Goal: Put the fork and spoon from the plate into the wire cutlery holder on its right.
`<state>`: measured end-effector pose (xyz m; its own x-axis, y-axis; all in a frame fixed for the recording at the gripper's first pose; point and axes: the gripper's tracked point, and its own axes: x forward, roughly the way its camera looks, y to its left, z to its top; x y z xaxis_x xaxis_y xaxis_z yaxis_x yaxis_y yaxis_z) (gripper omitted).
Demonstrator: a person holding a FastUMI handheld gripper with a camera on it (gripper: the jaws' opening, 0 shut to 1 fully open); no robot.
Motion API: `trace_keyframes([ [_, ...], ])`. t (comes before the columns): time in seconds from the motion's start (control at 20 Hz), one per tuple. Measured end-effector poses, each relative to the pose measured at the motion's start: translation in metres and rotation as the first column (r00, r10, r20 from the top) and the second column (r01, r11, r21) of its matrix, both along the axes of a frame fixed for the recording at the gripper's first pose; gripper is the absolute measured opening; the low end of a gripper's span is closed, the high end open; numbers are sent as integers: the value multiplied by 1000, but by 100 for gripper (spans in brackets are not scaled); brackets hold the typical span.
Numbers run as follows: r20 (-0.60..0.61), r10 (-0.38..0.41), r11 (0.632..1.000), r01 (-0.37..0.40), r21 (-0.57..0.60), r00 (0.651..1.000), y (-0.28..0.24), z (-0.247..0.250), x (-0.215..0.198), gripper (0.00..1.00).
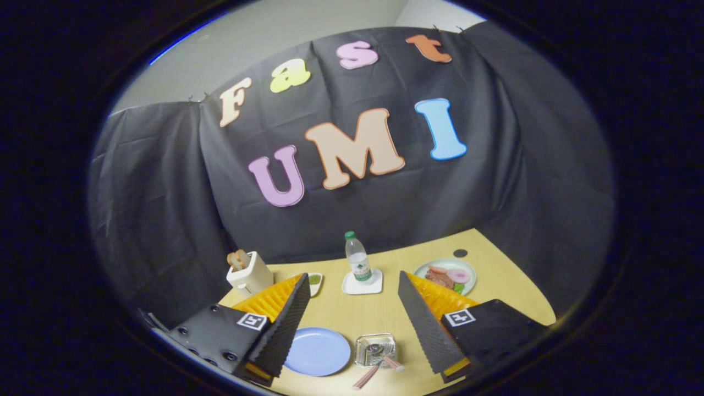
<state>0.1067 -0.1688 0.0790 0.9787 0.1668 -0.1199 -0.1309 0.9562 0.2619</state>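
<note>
Open gripper (352, 330), plate (318, 351) and holder (375, 349) between

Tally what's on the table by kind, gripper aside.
Plates: 2, a blue plate and a green food plate
Wire cutlery holder: 1, pink handles sticking out
Water bottle: 1, on a white coaster
Toaster: 1
Small dish: 1
Total: 7

Gripper open, empty.

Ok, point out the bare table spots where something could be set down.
With the gripper open, bare wood runs between its fingers, from the blue plate and wire holder up to the bottle's coaster. More lies beyond the food plate. It is crowded along the back, from toaster to bottle.
</note>
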Motion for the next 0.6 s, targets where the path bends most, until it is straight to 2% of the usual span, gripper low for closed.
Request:
trace_keyframes([
  [0.3, 200, -52, 999, 52, 5, 978, 5, 36, -29, 100],
  [0.6, 263, -81, 995, 91, -30, 962, -2, 47, -52, 100],
])
